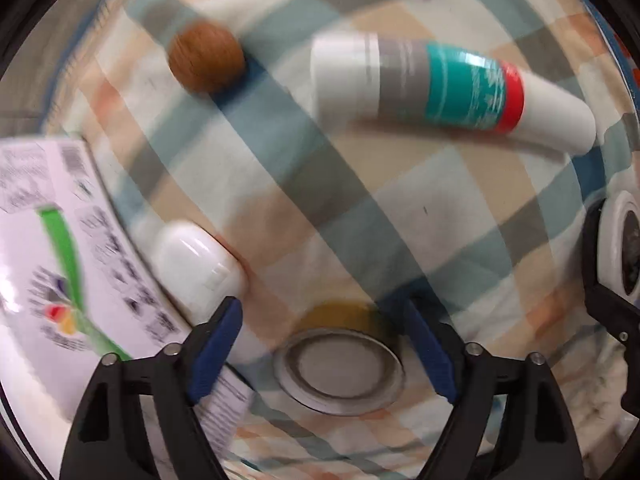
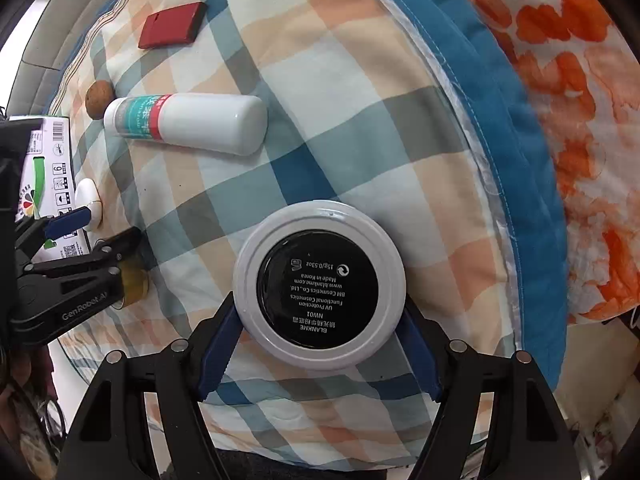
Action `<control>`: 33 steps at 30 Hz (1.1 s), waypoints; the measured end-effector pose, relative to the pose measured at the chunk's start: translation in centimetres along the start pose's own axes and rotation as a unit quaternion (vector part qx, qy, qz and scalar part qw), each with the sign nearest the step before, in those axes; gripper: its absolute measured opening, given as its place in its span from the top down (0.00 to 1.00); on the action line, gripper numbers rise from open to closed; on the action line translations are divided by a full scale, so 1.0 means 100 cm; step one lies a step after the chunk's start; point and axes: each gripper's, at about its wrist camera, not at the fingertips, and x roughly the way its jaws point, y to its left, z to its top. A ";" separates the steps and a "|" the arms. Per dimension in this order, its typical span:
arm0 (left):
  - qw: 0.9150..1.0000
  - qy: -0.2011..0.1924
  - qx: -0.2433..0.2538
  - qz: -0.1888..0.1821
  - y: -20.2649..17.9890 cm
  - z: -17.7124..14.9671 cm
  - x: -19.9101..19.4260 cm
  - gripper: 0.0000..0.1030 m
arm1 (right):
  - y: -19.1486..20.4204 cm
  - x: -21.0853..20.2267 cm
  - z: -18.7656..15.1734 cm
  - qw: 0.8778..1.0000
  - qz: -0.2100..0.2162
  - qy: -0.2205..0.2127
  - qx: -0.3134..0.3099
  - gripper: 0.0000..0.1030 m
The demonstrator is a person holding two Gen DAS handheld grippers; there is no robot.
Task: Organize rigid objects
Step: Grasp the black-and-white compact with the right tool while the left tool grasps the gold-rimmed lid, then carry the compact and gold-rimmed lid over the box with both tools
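My right tool (image 2: 320, 320) is clenched on a round white compact (image 2: 319, 286), its blue pads pressed to the rim on both sides and its black labelled underside facing the camera, held above the checked quilt (image 2: 400, 128). My left tool (image 1: 322, 344) is released, its fingers spread wide on either side of a small yellow jar (image 1: 340, 364) with a metal lid that stands on the quilt; the view there is blurred. Just beyond the left finger lies a white earbud case (image 1: 198, 264), touching the edge of a white printed box (image 1: 52, 248). Farther out, a white bottle with a teal and red label (image 1: 452, 88) lies on its side, and a brown wooden ball (image 1: 206, 58) sits near its capped end. Farthest off lies a flat red case (image 2: 172, 26). To the right, past the quilt's blue border, there is an orange-patterned cloth (image 2: 580, 120).
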 end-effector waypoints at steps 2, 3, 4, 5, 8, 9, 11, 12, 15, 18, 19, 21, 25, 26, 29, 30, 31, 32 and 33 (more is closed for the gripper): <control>0.999 0.018 -0.022 -0.045 0.007 -0.002 0.010 0.20 | 0.001 -0.001 0.000 1.000 0.003 0.000 -0.001 0.25; 0.998 0.014 -0.026 -0.048 0.007 -0.005 0.011 0.22 | -0.001 -0.002 0.000 1.000 0.004 0.001 0.001 0.25; 0.999 0.007 -0.022 -0.048 0.005 -0.008 0.011 0.32 | -0.002 -0.002 0.001 1.000 0.006 0.001 0.003 0.25; 0.999 0.000 -0.021 -0.047 0.002 -0.011 0.010 0.39 | 0.003 0.001 0.002 1.000 0.005 0.001 0.003 0.25; 0.996 -0.033 -0.040 -0.074 -0.004 -0.019 0.003 0.40 | 0.008 0.005 0.002 1.000 0.003 0.001 0.001 0.25; 0.994 -0.047 -0.047 -0.083 -0.004 -0.020 -0.002 0.40 | 0.009 0.005 0.001 1.000 0.002 0.001 0.000 0.25; 0.991 -0.075 -0.065 -0.088 -0.001 -0.021 -0.009 0.39 | 0.009 0.008 0.001 1.000 0.005 0.001 0.003 0.25; 0.990 -0.079 -0.074 -0.093 0.001 -0.021 -0.009 0.39 | 0.008 0.009 0.001 1.000 0.006 0.002 0.007 0.25; 0.989 -0.051 -0.089 -0.107 0.010 -0.013 0.001 0.38 | 0.002 0.021 0.001 1.000 0.017 0.006 0.026 0.25; 0.989 -0.055 -0.093 -0.101 0.014 -0.016 0.009 0.35 | -0.001 0.031 0.004 0.999 0.016 0.010 0.039 0.24; 0.990 -0.056 -0.092 -0.096 0.011 -0.015 0.010 0.34 | 0.000 0.033 0.004 0.999 0.014 0.010 0.041 0.24; 0.990 -0.057 -0.091 -0.088 -0.010 -0.006 0.016 0.32 | 0.002 0.036 0.005 0.999 0.008 0.010 0.044 0.23; 0.992 -0.064 -0.087 -0.072 -0.024 0.001 0.013 0.31 | 0.003 0.041 0.010 0.998 0.001 0.013 0.056 0.23; 0.991 -0.069 -0.087 -0.068 -0.026 0.000 0.013 0.31 | 0.004 0.042 0.010 0.998 -0.001 0.014 0.058 0.23; 0.991 -0.084 -0.083 -0.058 -0.055 0.006 0.002 0.38 | 0.008 0.046 0.012 0.998 -0.018 0.012 0.060 0.24; 0.991 -0.089 -0.080 -0.056 -0.056 0.004 0.001 0.40 | 0.010 0.047 0.013 0.998 -0.027 0.010 0.060 0.25; 0.991 -0.093 -0.076 -0.053 -0.059 0.002 0.000 0.40 | 0.014 0.048 0.013 0.998 -0.034 0.008 0.060 0.25; 0.991 -0.098 -0.073 -0.050 -0.061 0.000 -0.002 0.40 | 0.018 0.048 0.012 0.998 -0.042 0.006 0.053 0.25; 0.991 -0.100 -0.070 -0.049 -0.063 -0.002 -0.003 0.40 | 0.021 0.047 0.011 0.998 -0.046 0.001 0.046 0.25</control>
